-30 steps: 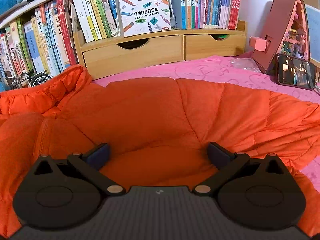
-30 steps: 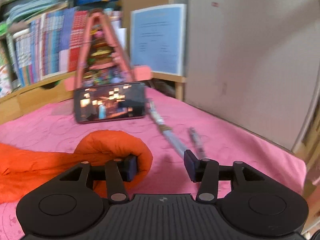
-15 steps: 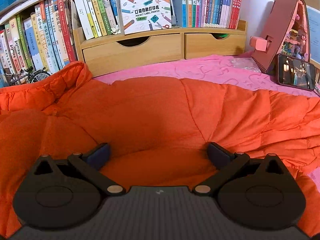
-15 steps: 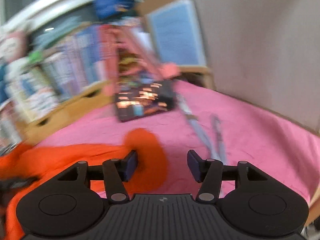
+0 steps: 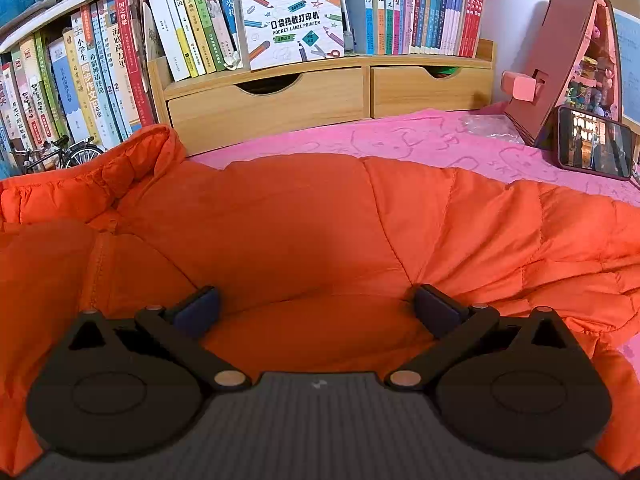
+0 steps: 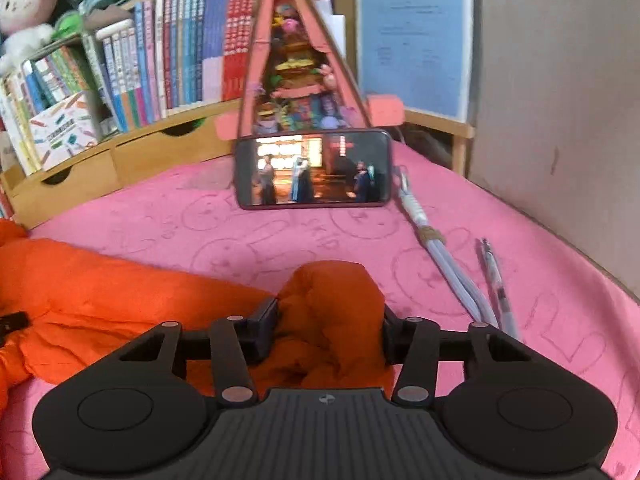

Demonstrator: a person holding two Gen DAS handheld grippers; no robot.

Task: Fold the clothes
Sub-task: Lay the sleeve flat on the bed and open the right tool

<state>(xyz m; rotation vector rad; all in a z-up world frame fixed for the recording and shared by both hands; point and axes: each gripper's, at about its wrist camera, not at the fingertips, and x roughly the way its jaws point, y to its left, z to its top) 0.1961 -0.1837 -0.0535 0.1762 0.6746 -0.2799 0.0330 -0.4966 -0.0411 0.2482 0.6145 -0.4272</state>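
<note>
Our left gripper (image 5: 316,306) gapes wide over the quilted orange puffer jacket (image 5: 320,220); our right gripper (image 6: 329,326) brackets its puffy sleeve end (image 6: 332,300), jaws partly open.

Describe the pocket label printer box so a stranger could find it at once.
Start at the wooden two-drawer desk organiser behind the pink tablecloth. On its top, among the upright books, stands the white cardboard box, above the left drawer. Unlike the narrow spines around it, it shows a broad white face printed with coloured pencils and the words POCKET LABEL PRINTER.
</note>
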